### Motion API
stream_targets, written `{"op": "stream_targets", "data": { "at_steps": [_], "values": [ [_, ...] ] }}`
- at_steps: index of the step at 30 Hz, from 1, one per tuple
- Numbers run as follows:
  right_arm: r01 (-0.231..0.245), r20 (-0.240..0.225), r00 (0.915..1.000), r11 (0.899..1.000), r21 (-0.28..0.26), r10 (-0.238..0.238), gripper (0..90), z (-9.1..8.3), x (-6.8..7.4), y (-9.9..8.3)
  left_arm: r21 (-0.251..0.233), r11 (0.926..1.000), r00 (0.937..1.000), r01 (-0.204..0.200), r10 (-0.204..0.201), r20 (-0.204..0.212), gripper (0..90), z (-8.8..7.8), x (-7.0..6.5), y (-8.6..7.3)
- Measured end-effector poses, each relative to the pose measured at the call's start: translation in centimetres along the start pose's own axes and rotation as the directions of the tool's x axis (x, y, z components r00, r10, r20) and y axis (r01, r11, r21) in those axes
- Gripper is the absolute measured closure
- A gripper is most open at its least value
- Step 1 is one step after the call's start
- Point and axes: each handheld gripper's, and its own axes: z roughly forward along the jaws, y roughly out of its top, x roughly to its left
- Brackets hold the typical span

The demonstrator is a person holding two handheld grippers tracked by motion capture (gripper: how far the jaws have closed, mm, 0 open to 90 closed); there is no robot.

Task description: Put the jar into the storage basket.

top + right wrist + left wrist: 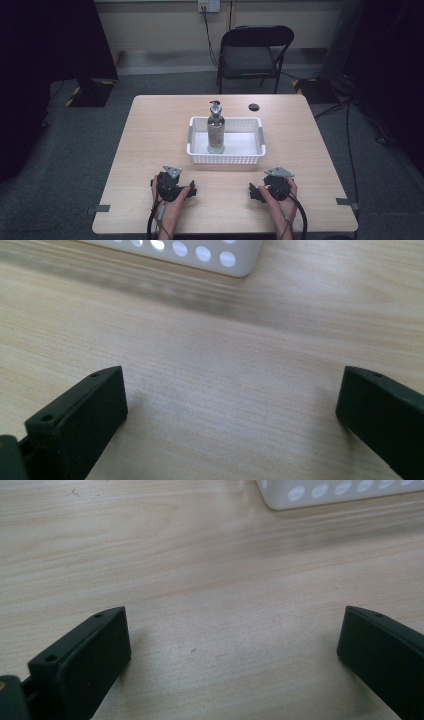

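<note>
Pale wood tabletop; bottle upright in white basket. Left hand-held gripper, right hand-held gripper rest near edge, jaws spread, empty. Likely start: approach bottle body level, squeeze gently, avoid basket wall.

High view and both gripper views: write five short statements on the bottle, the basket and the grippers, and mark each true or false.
1. The pump bottle stands upright inside the white basket. True.
2. The left gripper is shut on the bottle. False: it is open, resting near the table edge.
3. The right gripper is open. True.
4. The bottle lies on its side. False: it stands upright.
5. A chair stands beyond the table. True.
</note>
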Motion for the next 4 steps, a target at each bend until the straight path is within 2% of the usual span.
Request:
{"op": "stream_targets", "data": {
  "at_steps": [4],
  "values": [
    [-0.001,0.000,1.0000,1.000,0.000,0.001,0.0,0.00,0.00,0.00,0.001,1.0000,1.0000,0.000,0.000,0.000,0.1,0.00,0.00,0.00]
  ]
}}
